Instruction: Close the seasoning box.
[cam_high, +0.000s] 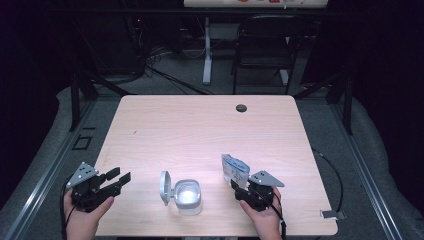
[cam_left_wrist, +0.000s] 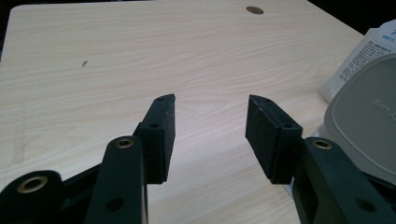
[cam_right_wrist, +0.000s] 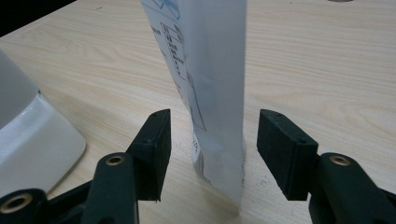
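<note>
Here, a pale wooden table (cam_high: 200, 130), its near edge cut off in the high view. A clear square plastic container (cam_high: 188, 197) with its grey hinged lid (cam_high: 165, 187) raised stands near the front edge, contents hard to make out. A white printed sachet (cam_right_wrist: 210, 93) stands upright just right of it, its top cropped in the right gripper view. Right gripper (cam_right_wrist: 212, 144): jaws apart on either side of the sachet, not pressing it. Left gripper (cam_left_wrist: 210, 135): jaws wide apart, nothing between them, held low at the table's left corner.
</note>
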